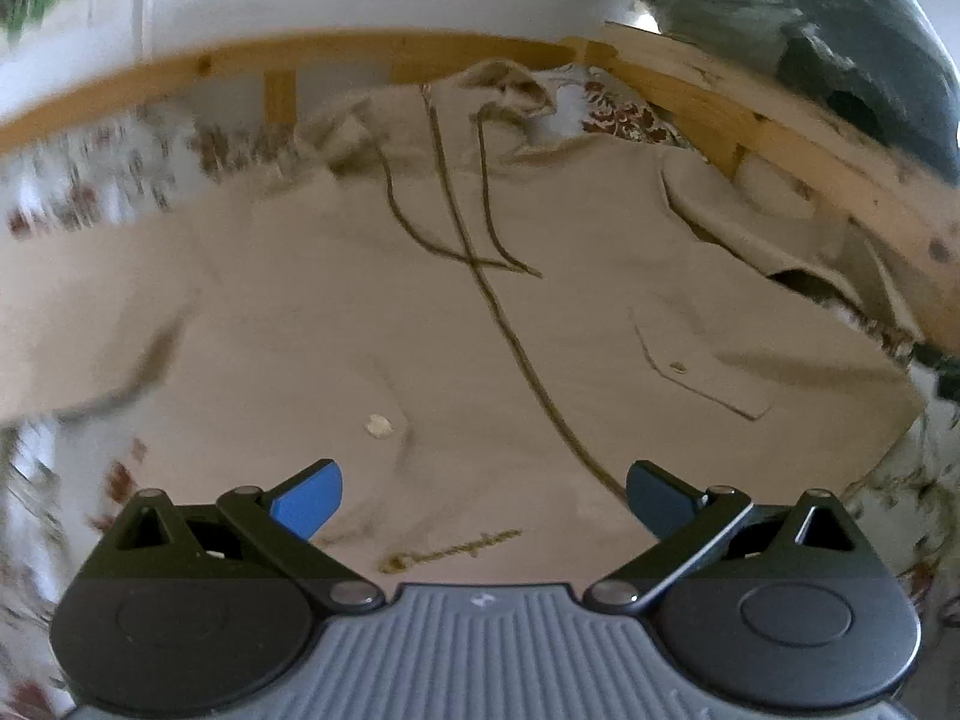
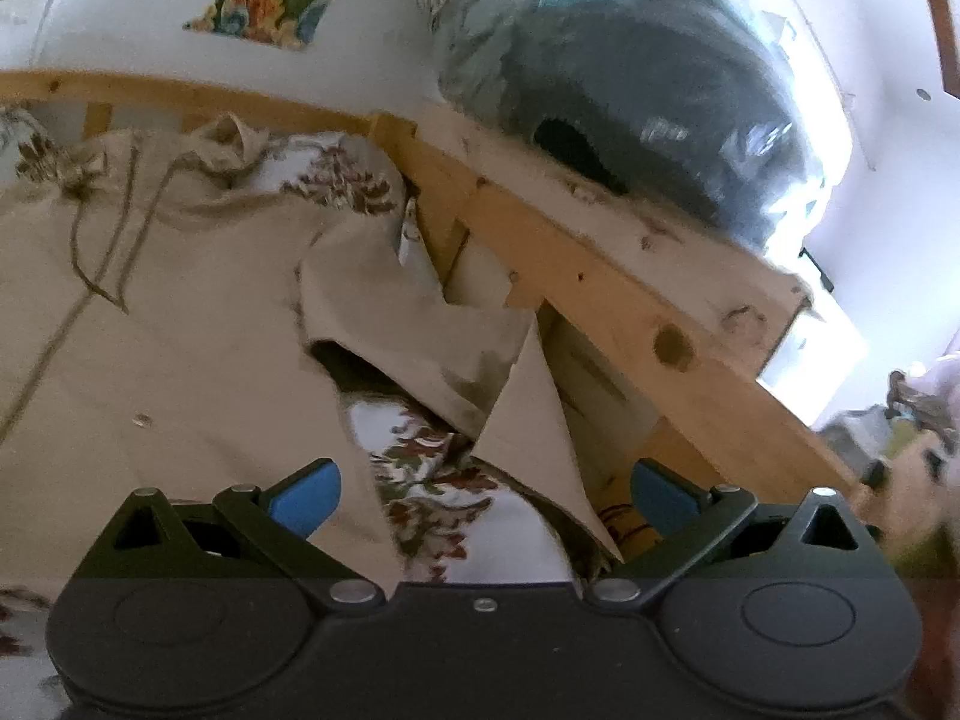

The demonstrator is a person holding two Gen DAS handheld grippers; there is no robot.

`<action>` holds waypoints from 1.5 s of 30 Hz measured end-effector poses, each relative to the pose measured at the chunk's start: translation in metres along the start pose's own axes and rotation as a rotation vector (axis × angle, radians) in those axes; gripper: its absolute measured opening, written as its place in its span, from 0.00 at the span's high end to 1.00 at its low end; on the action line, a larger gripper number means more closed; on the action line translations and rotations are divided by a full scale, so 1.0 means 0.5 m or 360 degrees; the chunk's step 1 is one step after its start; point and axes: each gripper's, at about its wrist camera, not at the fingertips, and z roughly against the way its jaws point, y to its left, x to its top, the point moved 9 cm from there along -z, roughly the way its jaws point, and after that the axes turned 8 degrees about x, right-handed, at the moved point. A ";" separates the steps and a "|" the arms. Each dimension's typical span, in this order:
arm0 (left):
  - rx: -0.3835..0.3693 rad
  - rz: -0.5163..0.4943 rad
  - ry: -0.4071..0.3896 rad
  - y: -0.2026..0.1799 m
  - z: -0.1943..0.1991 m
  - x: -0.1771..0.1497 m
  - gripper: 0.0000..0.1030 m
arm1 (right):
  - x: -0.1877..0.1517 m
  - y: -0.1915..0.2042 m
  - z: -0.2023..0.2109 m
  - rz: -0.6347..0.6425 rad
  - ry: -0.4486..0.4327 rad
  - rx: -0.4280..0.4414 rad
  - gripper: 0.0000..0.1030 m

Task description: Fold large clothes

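On bed: beige hoodie (image 1: 480,312) flat; both hand-held grippers (image 1: 483,501) (image 2: 486,501) spread apart, empty.

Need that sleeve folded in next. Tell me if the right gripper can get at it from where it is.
Probably yes. The right gripper is open, and the sleeve lies just ahead on the bedsheet with nothing over it, though the wooden bed frame sits close beside it.

Black two-finger left gripper (image 1: 483,499) with blue fingertip pads (image 1: 309,504), silver pivot screws and ribbed grey housing; the matching right gripper (image 2: 483,499) has a plain black housing.
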 end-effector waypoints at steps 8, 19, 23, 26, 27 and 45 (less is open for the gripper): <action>-0.0005 -0.0003 0.0006 0.077 -0.025 -0.049 0.01 | 0.000 -0.023 -0.100 0.0058 0.0065 -0.0111 0.12; 0.0074 0.0052 -0.0028 0.113 -0.012 -0.020 0.01 | 0.081 -0.071 -0.104 -0.0024 0.0020 -0.0114 0.97; 0.0100 0.0020 -0.0081 0.113 -0.002 0.009 0.01 | 0.209 -0.078 -0.021 -0.0085 -0.0198 0.0035 0.99; 0.0103 0.0039 -0.0118 0.122 0.005 0.027 0.01 | 0.327 -0.052 0.054 -0.0193 -0.0408 0.0284 0.99; 0.0106 0.0051 -0.0127 0.127 0.007 0.032 0.01 | 0.365 -0.033 0.079 -0.0224 -0.0483 0.0389 0.99; 0.0199 0.0047 -0.0042 0.204 0.009 -0.026 0.01 | 0.473 0.651 -0.011 -0.0067 -0.0450 0.1576 0.72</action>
